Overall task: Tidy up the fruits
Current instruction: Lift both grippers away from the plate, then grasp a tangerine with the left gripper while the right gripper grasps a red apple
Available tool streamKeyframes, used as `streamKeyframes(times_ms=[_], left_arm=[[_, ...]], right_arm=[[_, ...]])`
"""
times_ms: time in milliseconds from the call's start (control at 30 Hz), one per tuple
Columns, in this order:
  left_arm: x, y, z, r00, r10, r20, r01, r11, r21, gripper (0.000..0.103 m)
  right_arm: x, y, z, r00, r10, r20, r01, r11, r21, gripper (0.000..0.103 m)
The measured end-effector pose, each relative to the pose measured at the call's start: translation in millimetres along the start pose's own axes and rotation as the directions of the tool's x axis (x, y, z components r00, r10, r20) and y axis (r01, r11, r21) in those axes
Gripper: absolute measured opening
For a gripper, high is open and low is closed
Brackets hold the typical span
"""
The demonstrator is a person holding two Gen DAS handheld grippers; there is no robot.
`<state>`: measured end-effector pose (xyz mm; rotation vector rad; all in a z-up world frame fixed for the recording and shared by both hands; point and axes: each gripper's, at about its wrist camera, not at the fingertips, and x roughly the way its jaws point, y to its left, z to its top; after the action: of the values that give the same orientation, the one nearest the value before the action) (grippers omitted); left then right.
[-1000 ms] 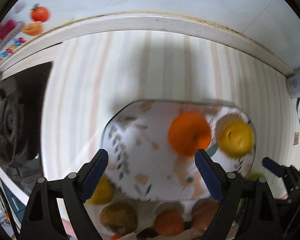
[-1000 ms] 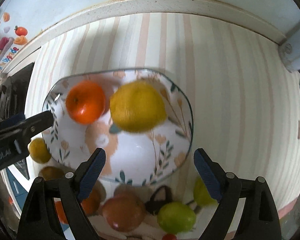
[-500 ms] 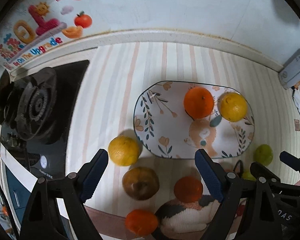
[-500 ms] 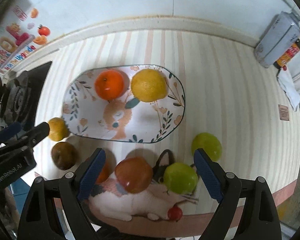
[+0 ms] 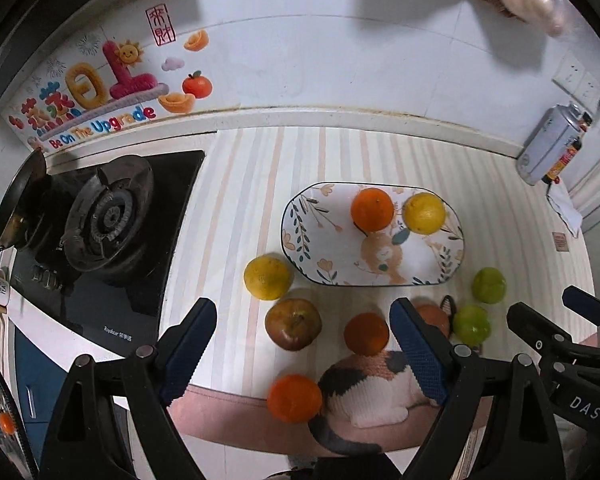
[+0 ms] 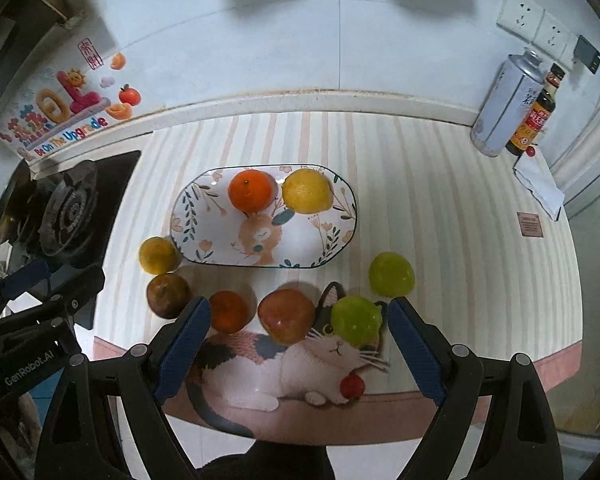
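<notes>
Two fruits on the oval plate [image 6: 204,254]: an orange [image 6: 251,191] touching a yellow citrus [image 6: 306,191], both toward its far rim. Seven more off the plate on the striped surface [image 6: 440,220], strung along its near rim. Left tongs [image 5: 304,348] and right tongs [image 6: 298,350] above the near fruit, both spread wide, gripping nothing.

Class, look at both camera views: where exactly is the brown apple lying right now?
The brown apple lies on the striped mat, off the plate, just below the loose yellow fruit and left of a small orange; in the right wrist view it sits lower left.
</notes>
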<state>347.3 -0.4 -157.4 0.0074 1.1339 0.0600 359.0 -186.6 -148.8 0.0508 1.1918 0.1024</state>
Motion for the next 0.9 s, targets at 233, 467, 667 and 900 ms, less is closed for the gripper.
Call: streamKeyframes(times_ms=[233, 467, 667, 900], left_arm=[[-23.8, 2.6, -14.3, 0.999, -0.041, 0.022, 0.041, 0.999, -0.017, 0.089], [-26.1, 6.6, -21.8, 0.999, -0.046, 0.026, 0.047, 0.998, -0.043, 0.089], [-3.2, 22.3, -26.1, 0.999, -0.007, -0.032, 0.004, 0.998, -0.069, 0.096], [49.2, 41.7, -49.2, 0.986, 0.049, -0.158, -0.063, 0.995, -0.081, 0.100]], right_arm=[[-25.6, 5.1, -20.6, 0.999, 0.016, 0.028, -0.016, 1.000, 0.010, 0.092], [-27.3, 7.2, -30.9, 0.999, 0.042, 0.022, -0.042, 0.999, 0.020, 0.092], [-4.7, 0.3, -32.6, 0.998, 0.065, -0.023, -0.064, 0.997, 0.045, 0.092], [68.7, -10.4, -39.9, 0.983, 0.113, -0.145, -0.100, 0.991, 0.093, 0.092]])
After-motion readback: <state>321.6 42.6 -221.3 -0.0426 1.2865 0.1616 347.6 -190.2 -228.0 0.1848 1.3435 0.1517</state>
